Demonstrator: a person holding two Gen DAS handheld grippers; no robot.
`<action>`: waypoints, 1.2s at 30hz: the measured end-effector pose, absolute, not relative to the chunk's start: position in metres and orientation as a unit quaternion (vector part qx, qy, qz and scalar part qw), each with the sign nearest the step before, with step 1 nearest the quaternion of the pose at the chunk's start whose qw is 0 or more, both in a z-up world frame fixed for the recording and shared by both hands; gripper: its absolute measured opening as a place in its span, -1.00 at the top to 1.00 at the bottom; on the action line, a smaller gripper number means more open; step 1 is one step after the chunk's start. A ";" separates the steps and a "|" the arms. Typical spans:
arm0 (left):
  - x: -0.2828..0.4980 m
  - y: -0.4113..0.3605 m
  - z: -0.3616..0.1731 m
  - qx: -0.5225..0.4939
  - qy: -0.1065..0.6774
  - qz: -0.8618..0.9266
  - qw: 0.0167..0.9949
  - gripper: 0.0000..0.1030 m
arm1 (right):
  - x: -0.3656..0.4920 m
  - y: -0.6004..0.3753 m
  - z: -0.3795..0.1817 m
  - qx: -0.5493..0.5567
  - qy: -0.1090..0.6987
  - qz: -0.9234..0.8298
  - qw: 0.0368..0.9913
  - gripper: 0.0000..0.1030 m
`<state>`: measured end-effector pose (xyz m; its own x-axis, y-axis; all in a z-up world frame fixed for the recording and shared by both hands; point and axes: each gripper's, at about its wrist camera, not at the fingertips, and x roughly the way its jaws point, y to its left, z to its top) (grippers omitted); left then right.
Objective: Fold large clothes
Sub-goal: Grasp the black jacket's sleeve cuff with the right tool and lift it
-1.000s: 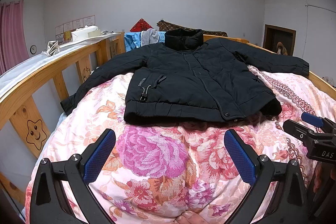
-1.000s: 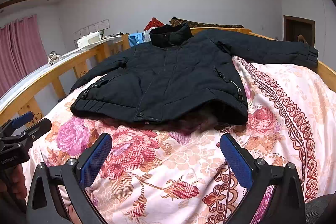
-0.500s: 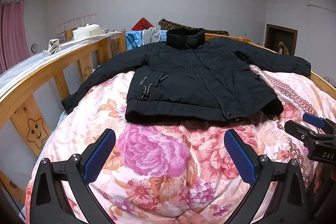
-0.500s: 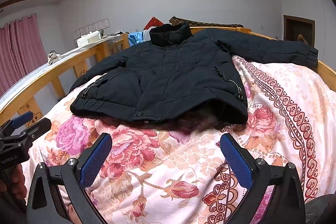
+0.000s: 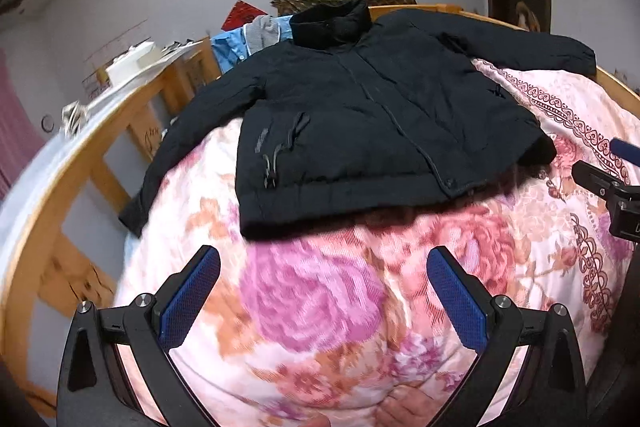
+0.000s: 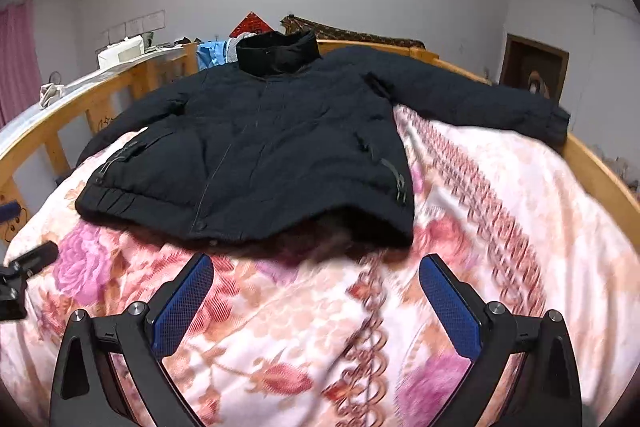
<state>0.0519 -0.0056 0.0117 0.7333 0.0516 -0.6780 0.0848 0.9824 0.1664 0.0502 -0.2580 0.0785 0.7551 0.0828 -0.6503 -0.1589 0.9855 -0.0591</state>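
Note:
A large black padded jacket (image 5: 360, 123) (image 6: 264, 147) lies spread flat, front up, on a pink floral quilt (image 5: 320, 299) (image 6: 500, 227), collar at the far end and both sleeves stretched outwards. My left gripper (image 5: 323, 267) hangs open above the quilt, a short way in front of the jacket's hem, with nothing between its blue pads. Equally open and empty, my right gripper (image 6: 316, 273) hovers just before the hem's right half. The right gripper also shows at the right edge of the left wrist view (image 5: 608, 167).
A wooden bed rail (image 5: 80, 163) (image 6: 600, 171) runs along both sides of the bed. Blue and grey clothes (image 5: 256, 35) hang over the headboard behind the collar. A white box (image 6: 120, 55) rests on the ledge at left. A dark doorway (image 6: 532, 71) is at right.
Both grippers have moved forward and tipped down toward the jacket's hem, which now looms larger; the left view has rolled. Jaws stay open and the jacket has not moved.

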 end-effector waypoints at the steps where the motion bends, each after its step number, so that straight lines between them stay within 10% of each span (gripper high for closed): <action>1: 0.060 -0.005 0.020 0.096 0.371 -0.007 0.924 -0.97 | 0.054 -0.260 0.082 -0.058 0.341 0.069 0.936 -1.00; 36: 0.492 -0.123 0.013 0.128 0.363 -0.053 0.921 -0.97 | 0.284 -0.523 0.053 0.320 0.174 -0.216 0.906 -1.00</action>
<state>0.4919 -0.1226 0.0129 0.7311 -0.0047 -0.6823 0.1907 0.9616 0.1976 0.2840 -0.5230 0.0534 0.8456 -0.2800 -0.4544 0.5033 0.7016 0.5044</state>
